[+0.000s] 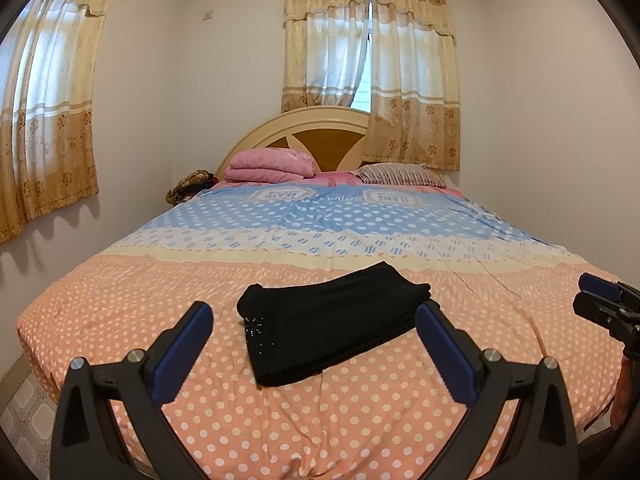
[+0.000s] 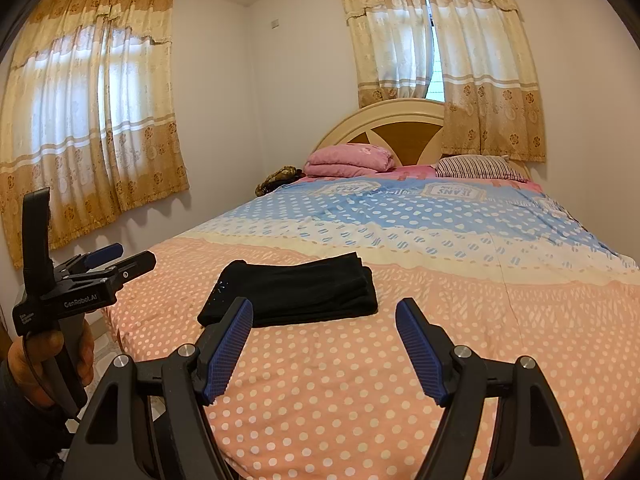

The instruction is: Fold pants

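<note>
Bedroom, pale walls, patterned tan curtains over two windows. Bed fills the middle, covered by a polka-dot spread, peach at the near end, cream then blue toward the head. Arched wooden headboard at the far wall; folded pink blanket on the left of the head end, striped pillow on the right, well apart from the work area. Black pants lie on the peach band of the spread, folded into a compact flat rectangle, slightly skewed, small sparkly dots showing on the near-left corner. Left gripper hangs above the near edge of the bed, jaws spread wide, blue pads framing the pants in its own view; nothing between them, not touching the cloth. Right gripper likewise spread wide and empty, low over the spread just short of the pants, which sit ahead and a bit left of it. Right wrist view shows the left tool from the side, off the bed's left corner, with the hand of the person around its handle. Tiled floor beside the bed.
</note>
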